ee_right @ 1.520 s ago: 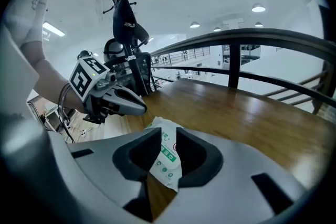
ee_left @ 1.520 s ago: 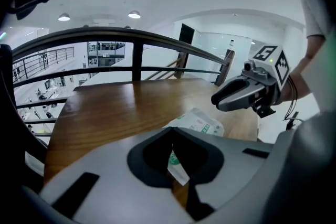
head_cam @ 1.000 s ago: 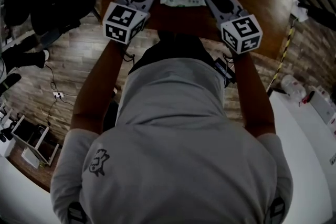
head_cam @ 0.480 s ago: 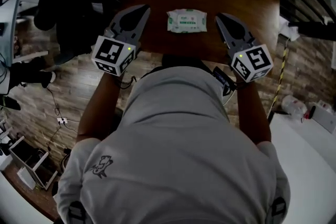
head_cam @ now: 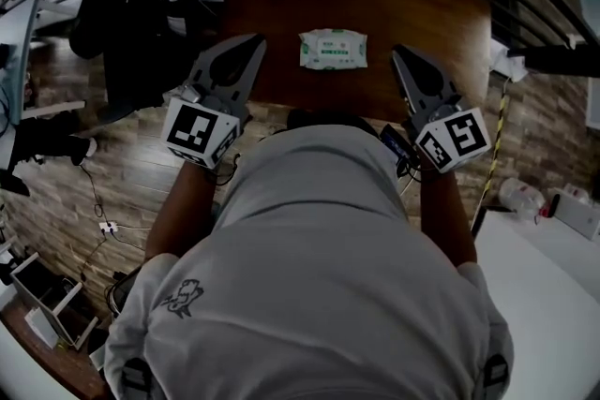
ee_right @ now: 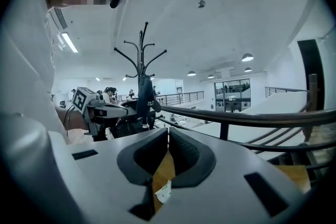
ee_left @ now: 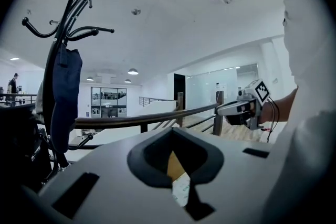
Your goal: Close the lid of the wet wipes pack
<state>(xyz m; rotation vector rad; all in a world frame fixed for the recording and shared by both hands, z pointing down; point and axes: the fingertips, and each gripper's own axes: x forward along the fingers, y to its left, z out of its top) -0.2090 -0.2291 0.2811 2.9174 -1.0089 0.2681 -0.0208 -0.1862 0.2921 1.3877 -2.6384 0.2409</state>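
The grey left gripper (head_cam: 255,42) and right gripper (head_cam: 397,52) are now raised away from the white-and-green wet wipes pack (head_cam: 332,50), jaws pressed together, empty; the closing is judged done.

The wet wipes pack (head_cam: 332,49) lies on the table (head_cam: 375,5) ahead of me, between my grippers. My left gripper (head_cam: 253,43) is to its left and my right gripper (head_cam: 398,52) to its right, both apart from it. A coat stand (ee_left: 59,39) stands off to my left.

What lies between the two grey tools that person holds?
The wet wipes pack, on the brown table, between the left gripper and the right gripper, as the head view shows.
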